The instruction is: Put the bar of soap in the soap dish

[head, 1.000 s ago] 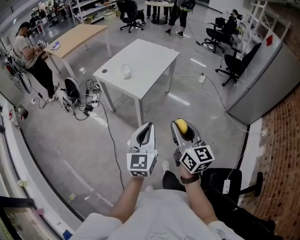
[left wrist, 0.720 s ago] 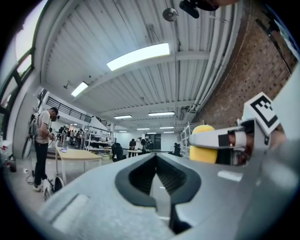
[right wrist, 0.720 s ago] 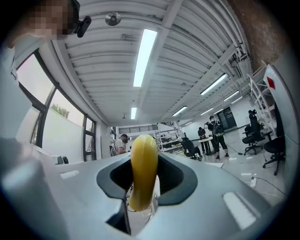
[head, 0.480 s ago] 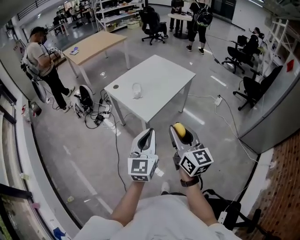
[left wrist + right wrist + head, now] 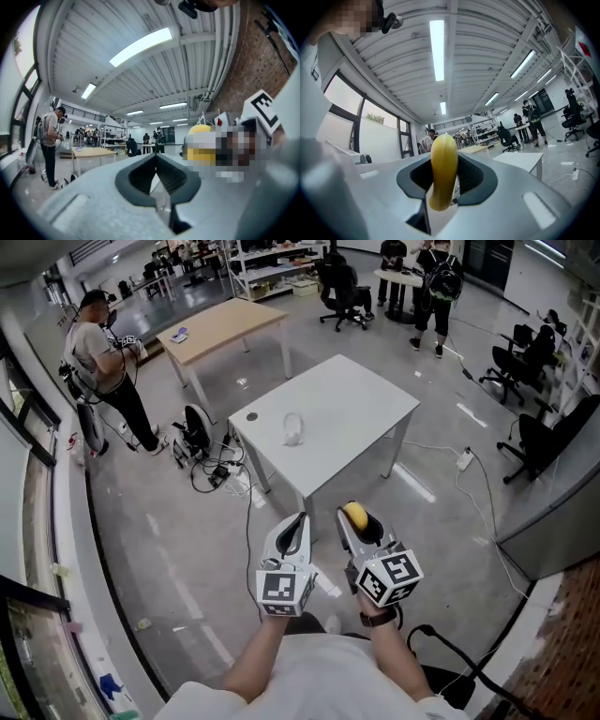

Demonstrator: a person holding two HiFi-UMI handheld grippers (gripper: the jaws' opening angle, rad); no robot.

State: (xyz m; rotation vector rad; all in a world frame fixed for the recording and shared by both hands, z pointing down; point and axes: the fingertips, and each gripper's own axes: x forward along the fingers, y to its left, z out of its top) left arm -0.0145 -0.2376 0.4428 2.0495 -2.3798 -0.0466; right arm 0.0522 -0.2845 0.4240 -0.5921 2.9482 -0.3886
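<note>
1. Carrying step: we should keep the yellow oval bar of soap gripped firmly and level, aiming for the small pale soap dish on the white rectangular table, well ahead.
2. Right gripper: jaws partly apart, clamped on the soap's flanks.
3. Left gripper: jaws together, empty.

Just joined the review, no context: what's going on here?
A person holds a gripper in each hand. The right gripper is shut on a yellow bar of soap; the left gripper is shut and empty. Ahead stands a white table bearing what is probably the soap dish. The soap is not there yet.
</note>
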